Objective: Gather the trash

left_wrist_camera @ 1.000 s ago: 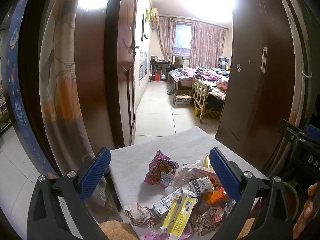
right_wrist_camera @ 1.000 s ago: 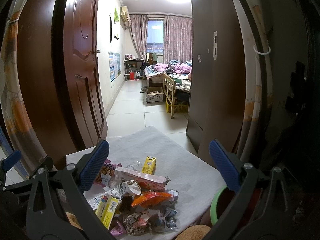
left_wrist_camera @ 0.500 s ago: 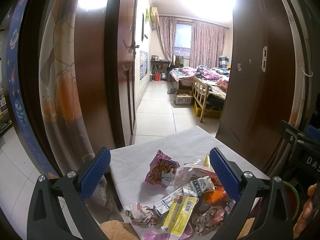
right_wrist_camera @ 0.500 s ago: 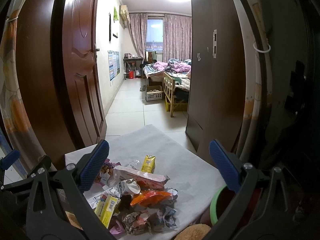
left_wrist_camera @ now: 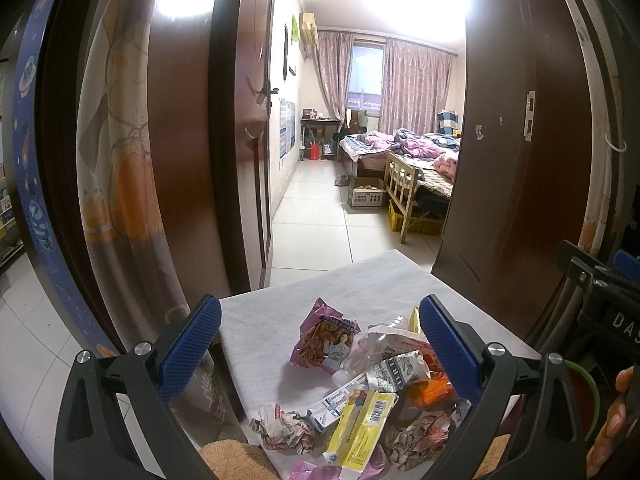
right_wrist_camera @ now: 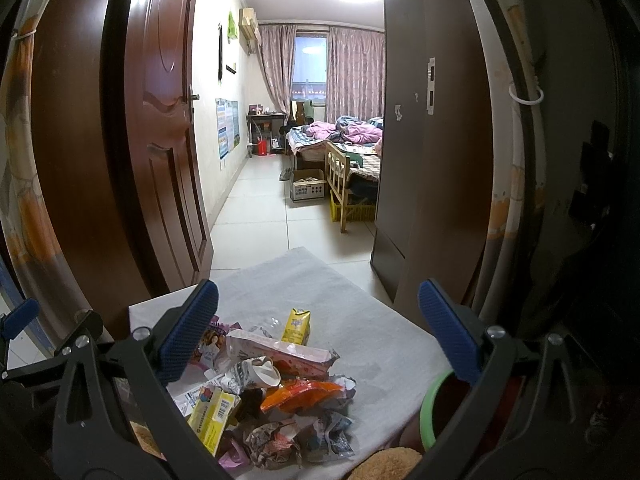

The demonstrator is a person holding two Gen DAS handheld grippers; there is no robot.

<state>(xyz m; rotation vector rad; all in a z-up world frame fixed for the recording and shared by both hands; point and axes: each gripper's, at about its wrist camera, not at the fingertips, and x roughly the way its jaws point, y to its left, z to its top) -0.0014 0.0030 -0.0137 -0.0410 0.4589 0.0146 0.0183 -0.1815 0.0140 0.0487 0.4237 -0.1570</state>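
Grey table (left_wrist_camera: 280, 312) is still carrying the whole trash pile (left_wrist_camera: 372, 384) below and between both wide-open, empty jaws, so you are only starting, with the green-rimmed bin (right_wrist_camera: 430, 412) waiting under your right jaw.

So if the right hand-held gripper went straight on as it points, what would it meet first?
Probably nothing soon: the right hand-held gripper, open, aims over the grey cloth-covered table and litter pile, toward the bedroom floor; depth unclear.
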